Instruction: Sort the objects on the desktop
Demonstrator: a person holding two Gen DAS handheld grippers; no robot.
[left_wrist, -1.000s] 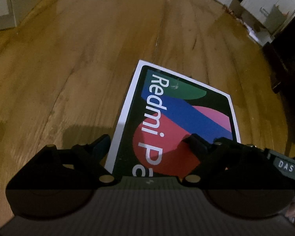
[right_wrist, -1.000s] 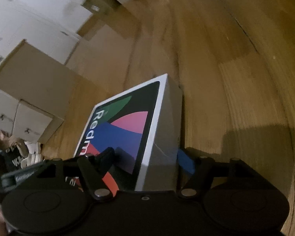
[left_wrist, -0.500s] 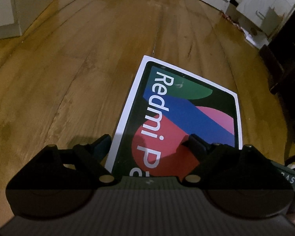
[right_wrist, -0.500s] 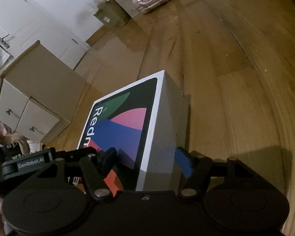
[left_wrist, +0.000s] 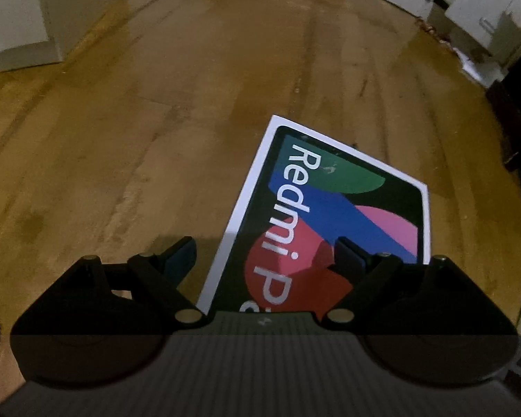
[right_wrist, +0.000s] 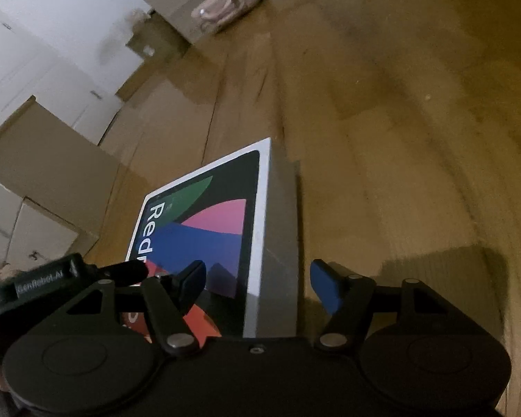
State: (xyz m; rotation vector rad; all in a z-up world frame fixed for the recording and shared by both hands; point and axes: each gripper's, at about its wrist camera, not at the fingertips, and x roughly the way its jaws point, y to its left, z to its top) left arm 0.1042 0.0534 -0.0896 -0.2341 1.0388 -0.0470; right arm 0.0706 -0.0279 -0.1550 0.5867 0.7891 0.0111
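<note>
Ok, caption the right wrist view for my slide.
Open right tool straddling the long edge of a white Redmi tablet box with colourful lid above a wooden floor.

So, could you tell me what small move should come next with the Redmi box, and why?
Probably close the right gripper a little. Its jaws straddle the Redmi box's right edge, one finger over the printed lid, the other apart from the grey side. The left gripper likewise stands open around the opposite edge, so neither visibly clamps the box.
</note>
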